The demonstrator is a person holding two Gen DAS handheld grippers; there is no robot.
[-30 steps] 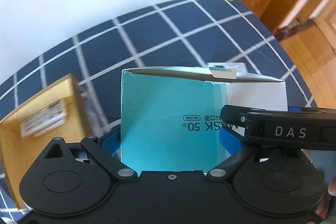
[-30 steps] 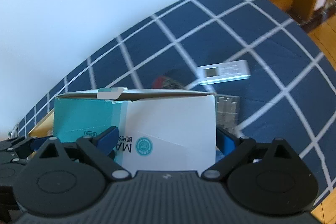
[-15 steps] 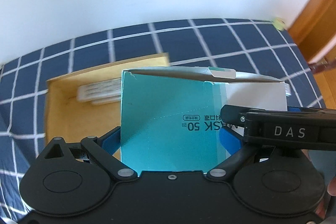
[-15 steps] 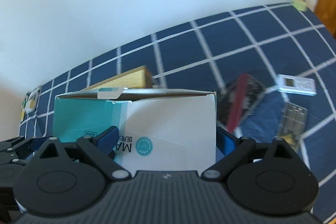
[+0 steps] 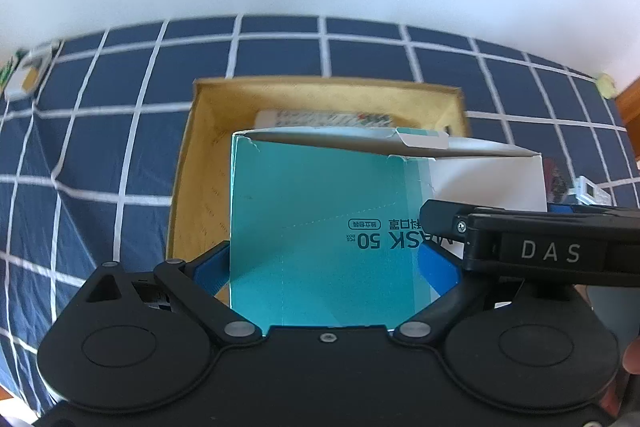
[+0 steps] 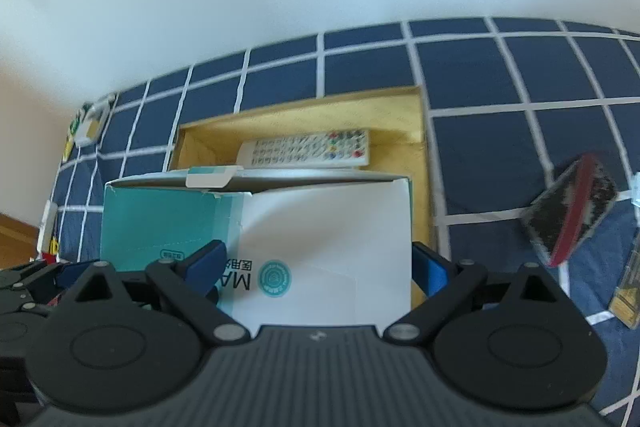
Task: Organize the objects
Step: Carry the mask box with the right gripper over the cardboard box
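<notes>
A teal and white mask box (image 5: 320,227) hangs in the air, carried by both grippers. My left gripper (image 5: 322,267) is shut on its teal end. My right gripper (image 6: 318,263) is shut on its white end (image 6: 332,227), and that gripper's black body crosses the left wrist view at the right. Just behind and below the mask box lies an open yellow cardboard box (image 5: 320,85), also in the right wrist view (image 6: 416,131). A white remote control (image 6: 304,151) lies inside it against the far wall. The mask box hides the near part of the cardboard box.
Everything lies on a navy bedspread (image 5: 100,131) with white checks, against a white wall. To the right lie a red and black flat item (image 6: 572,215), a yellowish packet (image 6: 626,291) and a small white device (image 5: 592,193). A small pack (image 6: 90,119) sits far left.
Both grippers carried the mask box leftward over the bedspread. The cardboard box with the remote has come from the left edge to the middle, right behind the mask box. The grip is unchanged.
</notes>
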